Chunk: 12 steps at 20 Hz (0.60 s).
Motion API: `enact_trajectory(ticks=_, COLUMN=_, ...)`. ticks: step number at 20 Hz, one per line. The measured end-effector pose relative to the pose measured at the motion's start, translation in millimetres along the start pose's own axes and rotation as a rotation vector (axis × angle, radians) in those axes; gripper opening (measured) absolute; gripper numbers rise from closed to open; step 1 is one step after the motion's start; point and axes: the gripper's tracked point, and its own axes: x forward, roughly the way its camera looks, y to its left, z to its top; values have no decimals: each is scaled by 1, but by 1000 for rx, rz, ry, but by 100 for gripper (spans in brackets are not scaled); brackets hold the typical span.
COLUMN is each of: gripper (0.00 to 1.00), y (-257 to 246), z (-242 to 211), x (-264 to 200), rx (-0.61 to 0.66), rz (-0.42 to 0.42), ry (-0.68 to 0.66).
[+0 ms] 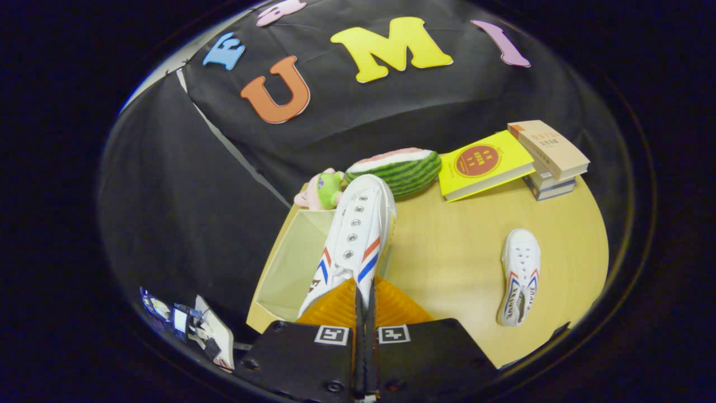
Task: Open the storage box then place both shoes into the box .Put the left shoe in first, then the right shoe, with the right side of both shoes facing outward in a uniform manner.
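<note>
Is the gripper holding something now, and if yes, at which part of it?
Yes. The gripper is shut on a white shoe, pinching it at the heel end, so the toe points away, above the open box.

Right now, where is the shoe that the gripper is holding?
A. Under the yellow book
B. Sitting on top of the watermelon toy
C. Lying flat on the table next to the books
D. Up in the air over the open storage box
D: the gripper is shut on the white shoe, both fingers pinching its heel end, and the shoe hangs over the open storage box; the other shoe lies on the table.
</note>
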Motion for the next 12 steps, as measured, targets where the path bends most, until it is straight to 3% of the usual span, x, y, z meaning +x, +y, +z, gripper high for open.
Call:
enact_trajectory(ticks=6, gripper=6, y=81, z=-24, x=50, rx=119, rz=81, ry=-12)
enact_trajectory(ticks=8, gripper=6, y=96, z=-30, x=70, rx=156, rz=73, ry=-37)
enact_trajectory(ticks=12, gripper=6, y=109, z=-44, x=103, rx=103, rz=-5, ry=-109)
